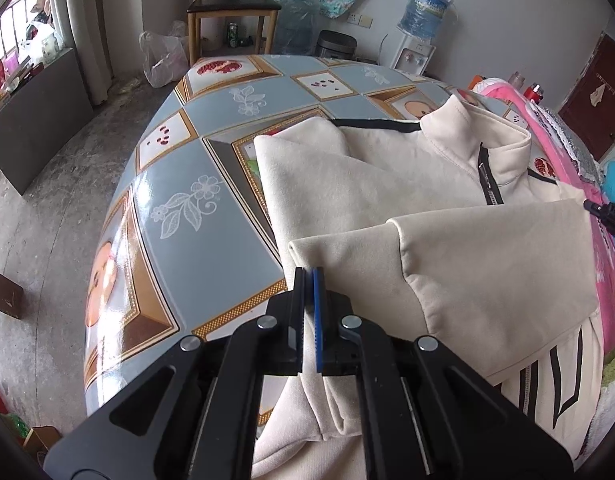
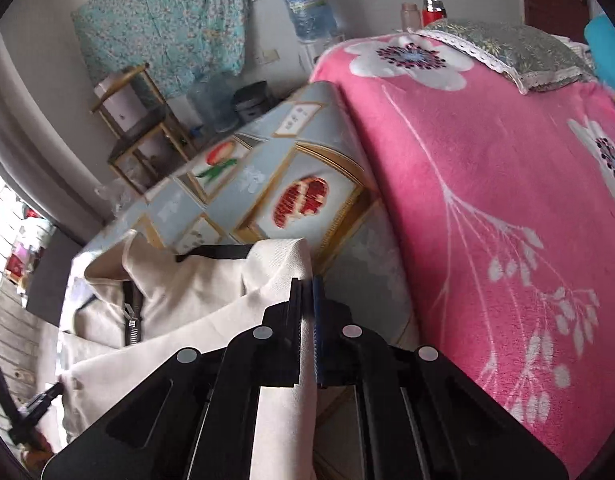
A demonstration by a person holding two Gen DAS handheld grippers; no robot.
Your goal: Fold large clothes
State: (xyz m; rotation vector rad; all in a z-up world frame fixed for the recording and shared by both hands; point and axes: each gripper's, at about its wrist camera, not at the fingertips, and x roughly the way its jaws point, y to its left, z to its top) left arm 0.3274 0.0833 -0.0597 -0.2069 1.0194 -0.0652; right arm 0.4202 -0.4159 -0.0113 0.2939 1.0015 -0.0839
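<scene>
A cream zip-collar sweatshirt with black trim lies on a table covered in a blue patterned cloth. Its lower part is folded up over the body, with the fold edge near me. My left gripper is shut on the folded edge of the sweatshirt at its left corner. In the right wrist view my right gripper is shut on the sweatshirt at its right edge, cloth running between the fingers. The collar and zipper show at the left there. The right gripper's tip shows at the right edge of the left wrist view.
A pink flowered blanket covers a bed right beside the table, with a pillow on it. A wooden chair, a water dispenser, a plastic bag and a bin stand beyond the table's far end.
</scene>
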